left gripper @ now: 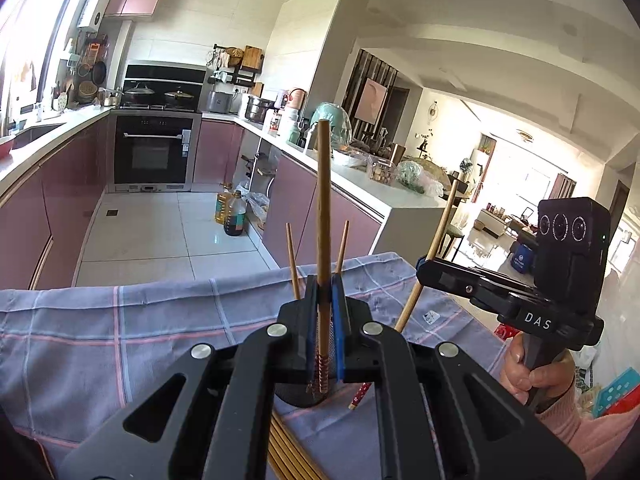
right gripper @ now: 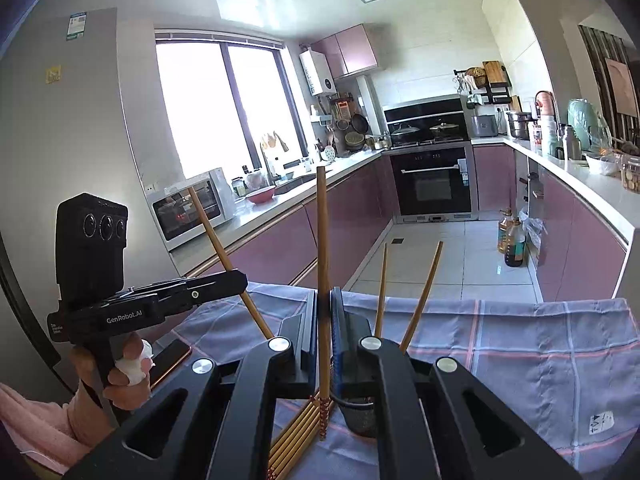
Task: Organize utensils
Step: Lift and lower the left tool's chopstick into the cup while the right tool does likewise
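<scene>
One chopstick (left gripper: pixel 323 216) is clamped upright in the left tongs (left gripper: pixel 325 292), another (right gripper: pixel 322 264) in the right tongs (right gripper: pixel 325 304). Each should be lowered tip-first into the mesh holder (right gripper: pixel 360 416) on the cloth-covered counter (right gripper: pixel 520 344), clear of the sticks already standing there.

Worktop is covered by a blue-grey checked cloth (left gripper: pixel 120 332) with pink and white lines, wrinkled along the far edge. Lying on the cloth: a bundle of wooden chopsticks (right gripper: pixel 294 436) flat at the near edge, and just beside it a dark mesh utensil cup (right gripper: pixel 360 414) standing upright. A small white tag (right gripper: pixel 601 423) sits on the cloth near its right side. Rest of the cloth is mostly hidden from both wrist views.
</scene>
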A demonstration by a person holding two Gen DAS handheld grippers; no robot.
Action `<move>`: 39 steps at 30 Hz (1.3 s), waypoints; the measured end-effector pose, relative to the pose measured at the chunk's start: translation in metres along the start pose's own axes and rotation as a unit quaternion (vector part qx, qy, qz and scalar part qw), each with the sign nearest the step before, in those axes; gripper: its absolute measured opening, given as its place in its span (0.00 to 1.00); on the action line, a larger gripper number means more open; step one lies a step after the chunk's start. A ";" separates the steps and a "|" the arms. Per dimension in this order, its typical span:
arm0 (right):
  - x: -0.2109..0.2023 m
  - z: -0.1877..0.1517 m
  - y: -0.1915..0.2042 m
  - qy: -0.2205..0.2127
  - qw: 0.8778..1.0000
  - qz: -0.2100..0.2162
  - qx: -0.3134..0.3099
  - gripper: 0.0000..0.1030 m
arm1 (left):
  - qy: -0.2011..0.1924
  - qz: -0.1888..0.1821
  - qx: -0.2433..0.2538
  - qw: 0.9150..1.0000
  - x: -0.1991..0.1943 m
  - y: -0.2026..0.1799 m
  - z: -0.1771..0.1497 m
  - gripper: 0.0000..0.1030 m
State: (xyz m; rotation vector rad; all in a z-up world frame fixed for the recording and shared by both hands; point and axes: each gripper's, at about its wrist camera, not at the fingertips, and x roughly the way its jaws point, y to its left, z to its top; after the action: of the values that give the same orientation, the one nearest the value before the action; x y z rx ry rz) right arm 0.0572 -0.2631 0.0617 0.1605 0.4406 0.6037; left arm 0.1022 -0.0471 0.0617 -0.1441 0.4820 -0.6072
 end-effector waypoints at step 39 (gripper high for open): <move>0.081 -0.017 -0.031 0.107 0.993 -0.048 0.033 0.06 | 0.130 0.036 0.023 0.991 0.105 0.010 -0.012 0.08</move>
State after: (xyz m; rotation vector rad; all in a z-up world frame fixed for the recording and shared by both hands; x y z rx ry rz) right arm 0.1255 -0.2409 0.0097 0.1376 0.6718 0.5132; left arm 0.1768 -0.0999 0.0077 -0.0036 0.7225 -0.5679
